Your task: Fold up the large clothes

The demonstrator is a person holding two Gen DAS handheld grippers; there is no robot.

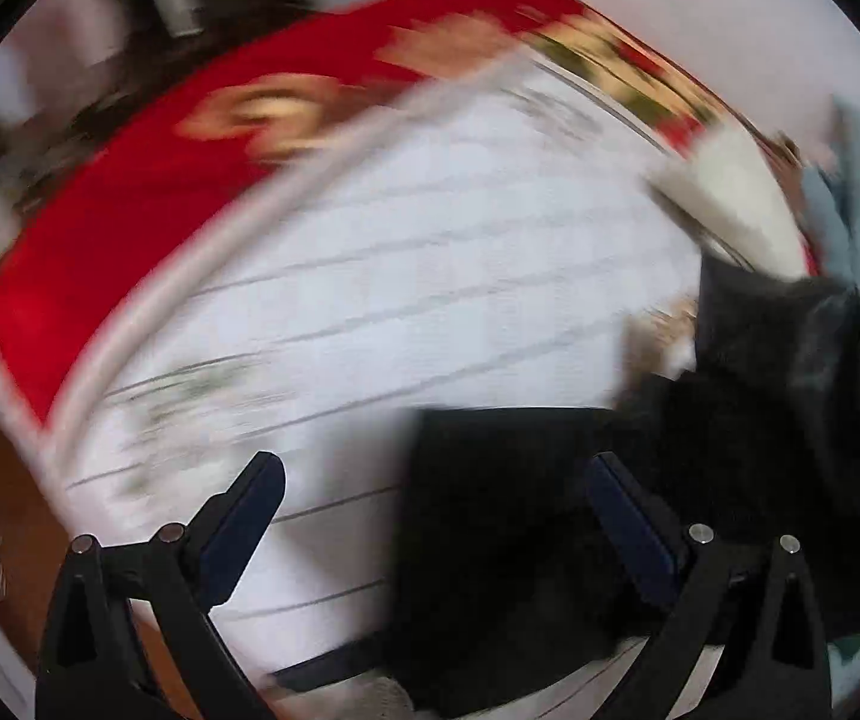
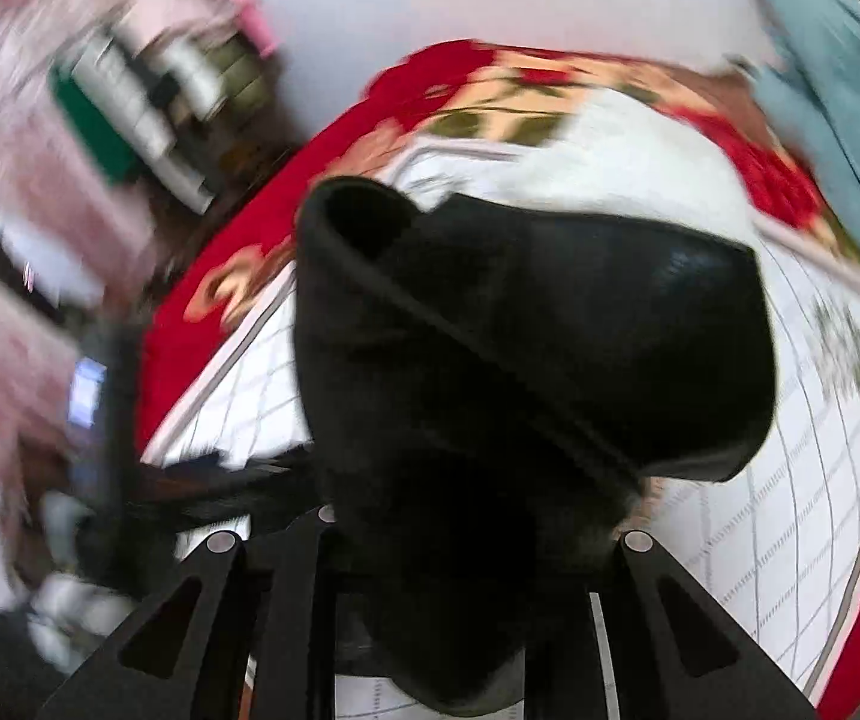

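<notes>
Clearly the right tongs (image 2: 466, 546) are clenched on a black garment (image 2: 520, 348), which hangs bunched above the white gridded sheet (image 2: 790, 510). The left tongs (image 1: 436, 480) stand released, empty, over the garment's edge and sheet, with a red patterned blanket (image 1: 148, 192) beyond.

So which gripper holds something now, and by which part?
The right gripper grips the black garment by a bunched fold near its edge; the left gripper holds nothing.

- The white sheet (image 1: 406, 276) lies bare left of the black garment (image 1: 550, 540).
- Right of the sheet, the garment heaps up.
- Beyond the sheet, red blanket (image 1: 148, 204), then shelf clutter (image 2: 148, 102).
</notes>
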